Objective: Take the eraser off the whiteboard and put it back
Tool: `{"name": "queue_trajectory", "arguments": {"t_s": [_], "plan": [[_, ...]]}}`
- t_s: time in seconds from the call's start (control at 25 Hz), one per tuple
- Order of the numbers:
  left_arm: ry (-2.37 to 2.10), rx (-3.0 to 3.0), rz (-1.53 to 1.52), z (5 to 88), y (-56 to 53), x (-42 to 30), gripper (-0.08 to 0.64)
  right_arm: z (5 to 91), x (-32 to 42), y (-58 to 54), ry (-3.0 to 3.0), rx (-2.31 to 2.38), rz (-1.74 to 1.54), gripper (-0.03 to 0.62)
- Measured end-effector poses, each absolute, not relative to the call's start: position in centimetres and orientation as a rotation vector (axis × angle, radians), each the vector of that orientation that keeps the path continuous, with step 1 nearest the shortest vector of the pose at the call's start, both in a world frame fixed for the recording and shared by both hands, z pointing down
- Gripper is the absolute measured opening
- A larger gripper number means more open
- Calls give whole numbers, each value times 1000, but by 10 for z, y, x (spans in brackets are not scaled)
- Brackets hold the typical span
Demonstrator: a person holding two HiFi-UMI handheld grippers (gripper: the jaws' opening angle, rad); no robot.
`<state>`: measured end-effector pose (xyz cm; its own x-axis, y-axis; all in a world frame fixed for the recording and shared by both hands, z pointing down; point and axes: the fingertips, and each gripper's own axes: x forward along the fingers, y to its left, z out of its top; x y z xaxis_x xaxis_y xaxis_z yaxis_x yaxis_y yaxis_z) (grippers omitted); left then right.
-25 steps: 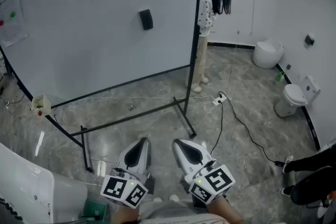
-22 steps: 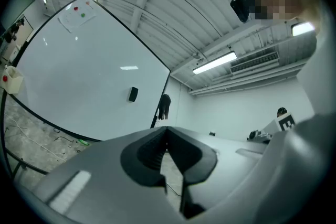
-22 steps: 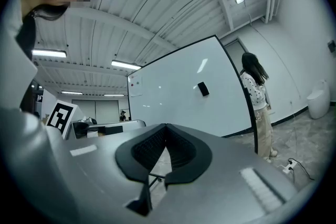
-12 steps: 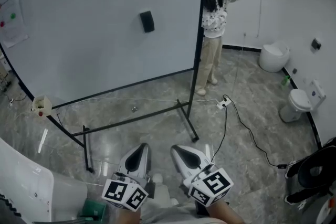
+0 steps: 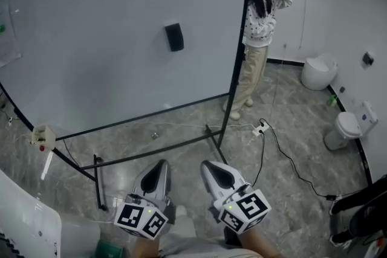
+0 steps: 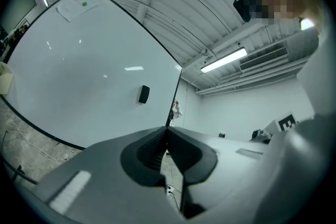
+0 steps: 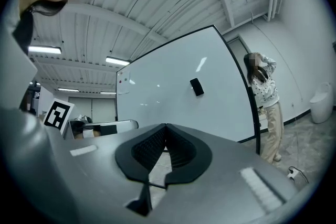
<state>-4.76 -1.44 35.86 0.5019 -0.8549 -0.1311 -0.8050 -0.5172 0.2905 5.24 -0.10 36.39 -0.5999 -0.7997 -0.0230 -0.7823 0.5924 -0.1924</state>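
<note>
Grey stone floor (image 5: 290, 99) runs to the whiteboard (image 5: 91, 51), a person (image 5: 261, 27) at its right edge; a loose cable (image 5: 289, 159) could snag feet. Eraser (image 5: 174, 37) sits mid-board, well apart from left gripper (image 5: 159, 162) and right gripper (image 5: 209, 165) (both clenched, empty); unopened, they'd knock it down.

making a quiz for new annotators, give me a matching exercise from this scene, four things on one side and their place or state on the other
1 eraser
2 power strip
3 person in the spotted top
4 right claw

A lying on the floor
B shut, empty
C stuck on the whiteboard
D standing at the whiteboard's right edge

Pairs: 1-C, 2-A, 3-D, 4-B
</note>
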Motion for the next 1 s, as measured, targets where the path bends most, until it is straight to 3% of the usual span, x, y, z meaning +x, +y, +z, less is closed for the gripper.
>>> {"name": "queue_trajectory", "arguments": {"t_s": [0.52, 0.6, 0.72, 1.0], "plan": [[-1346, 2612, -400, 343, -142, -83, -2, 325, 27, -150, 2618, -1489, -65, 4], [-1340, 2609, -399, 344, -153, -88, -2, 312, 24, -171, 2610, -1498, -5, 65], [-1334, 2610, -402, 346, -166, -93, -2, 290, 25, -201, 2574, -1527, 95, 74], [-1342, 2600, -403, 346, -193, -93, -2, 245, 21, -277, 2578, -1590, 232, 207]]}}
